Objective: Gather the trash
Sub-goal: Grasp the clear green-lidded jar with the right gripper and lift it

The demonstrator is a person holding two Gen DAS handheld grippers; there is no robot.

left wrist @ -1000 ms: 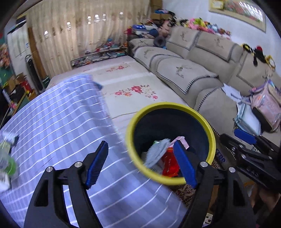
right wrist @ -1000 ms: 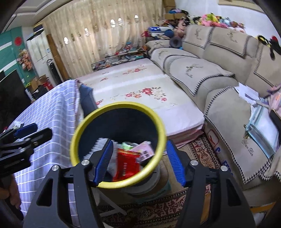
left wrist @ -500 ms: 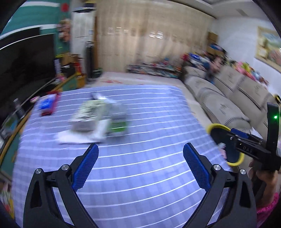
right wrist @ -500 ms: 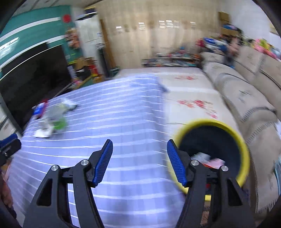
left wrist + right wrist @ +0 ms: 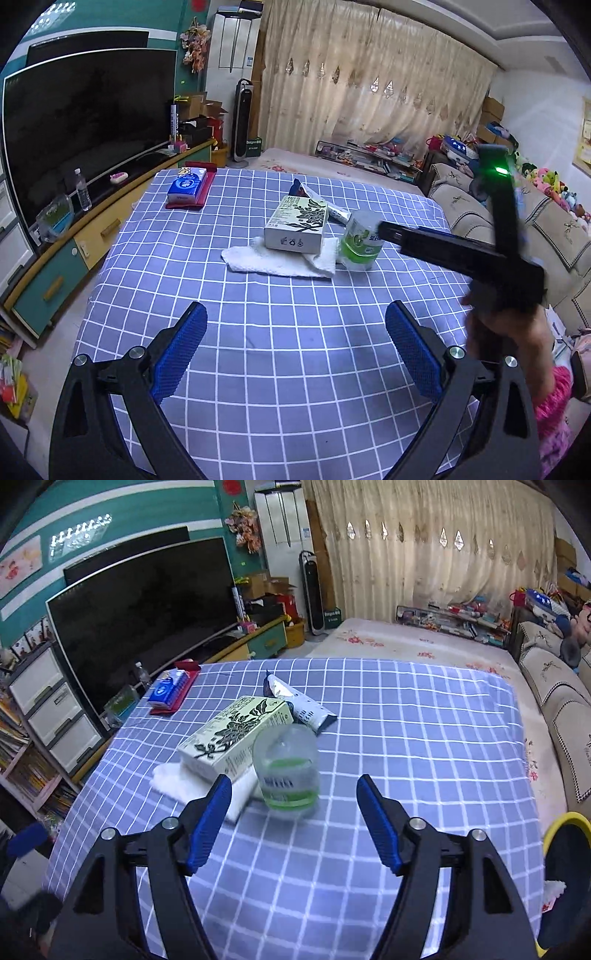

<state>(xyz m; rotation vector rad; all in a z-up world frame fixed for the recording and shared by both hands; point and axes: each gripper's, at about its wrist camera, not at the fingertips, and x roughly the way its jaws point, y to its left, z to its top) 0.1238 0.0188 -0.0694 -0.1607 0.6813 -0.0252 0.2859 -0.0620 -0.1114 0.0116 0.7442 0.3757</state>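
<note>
The greatest risk is judged to lie with the clear plastic bottle point(image 5: 286, 770), which stands upright on the counter point(image 5: 406, 716) just ahead of the right tongs point(image 5: 293, 821). It looks light and thin-walled, so it could be tipped or sent rolling across the checked cloth if one pad were to strike it before the other. It stands just beside the green-printed carton point(image 5: 236, 734), which rests on a white cloth or tissue point(image 5: 273, 260); a wide closing sweep could drag that carton or snag the tissue as well. A blue-and-white tube point(image 5: 299, 703) lies behind the carton and could be pushed further off.

The trash bin point(image 5: 565, 878), yellow-rimmed, is seen only at the lower right edge of the right wrist view, beyond the counter's edge, so a long carry would be needed and a weak grip could let the bottle slip.

The right tongs are spread wide and nothing is held or touched; the bottle sits ahead of the gap, apart from both pads. The left tongs point(image 5: 295, 347) are likewise spread wide and empty, hovering over bare cloth, well short of the trash.
</note>
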